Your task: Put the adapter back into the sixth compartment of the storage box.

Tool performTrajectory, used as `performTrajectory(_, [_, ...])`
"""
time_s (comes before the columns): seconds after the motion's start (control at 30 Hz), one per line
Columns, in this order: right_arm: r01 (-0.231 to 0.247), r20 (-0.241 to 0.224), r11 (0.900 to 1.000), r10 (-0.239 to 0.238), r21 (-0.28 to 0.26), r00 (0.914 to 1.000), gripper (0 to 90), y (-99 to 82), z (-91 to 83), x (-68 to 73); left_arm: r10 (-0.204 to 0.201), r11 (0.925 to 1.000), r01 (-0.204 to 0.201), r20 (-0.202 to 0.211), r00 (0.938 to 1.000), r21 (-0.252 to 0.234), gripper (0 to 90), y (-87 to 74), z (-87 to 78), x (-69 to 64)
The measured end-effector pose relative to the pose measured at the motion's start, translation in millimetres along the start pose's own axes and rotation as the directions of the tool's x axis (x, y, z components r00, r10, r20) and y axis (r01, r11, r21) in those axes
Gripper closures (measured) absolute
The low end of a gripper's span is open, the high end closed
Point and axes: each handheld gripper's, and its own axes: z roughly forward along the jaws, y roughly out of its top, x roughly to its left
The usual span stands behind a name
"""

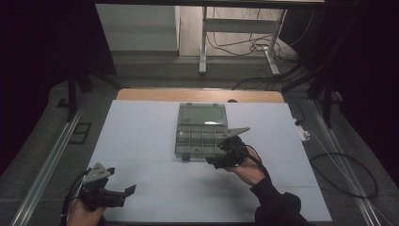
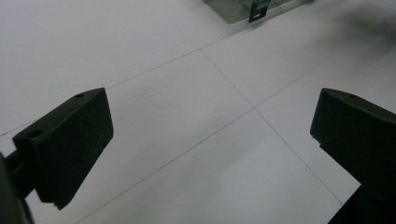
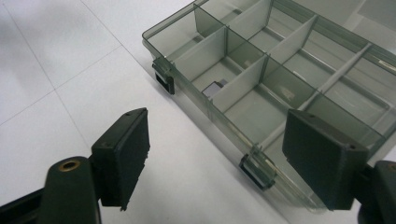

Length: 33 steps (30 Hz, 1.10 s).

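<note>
The clear compartment box [image 1: 201,132] lies mid-tabletop [image 1: 141,136] with its lid already swung back, 1 small grey piece [image 3: 214,88] in a compartment, the right hand-held gripper [image 1: 220,159] wide and empty at its front wall, the left hand-held gripper [image 1: 120,195] wide, idle; likely little is left.

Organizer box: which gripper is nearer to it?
Right. The right gripper sits at the organizer box's front right corner, jaws open with nothing between them. The left gripper rests far off at the table's near left corner, open over bare surface.
</note>
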Motion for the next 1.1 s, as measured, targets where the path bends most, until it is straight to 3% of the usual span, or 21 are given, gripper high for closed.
performTrajectory(0.9, [-0.032, 0.017, 0.9993, 0.031, 0.020, 0.9994, 6.0, -31.7, -33.8, -7.9, -0.004, 1.0000, 0.004, 0.002, 1.0000, -0.001, 0.0, 0.1, 0.0, 0.3])
performTrajectory(1.1, [-0.027, 0.042, 0.9994, 0.026, 0.020, 0.9988, 2.6, -38.6, -42.0, -9.4, -0.008, 1.0000, 0.008, 0.005, 1.0000, -0.004, 0.0, -0.1, -0.5, 1.2])
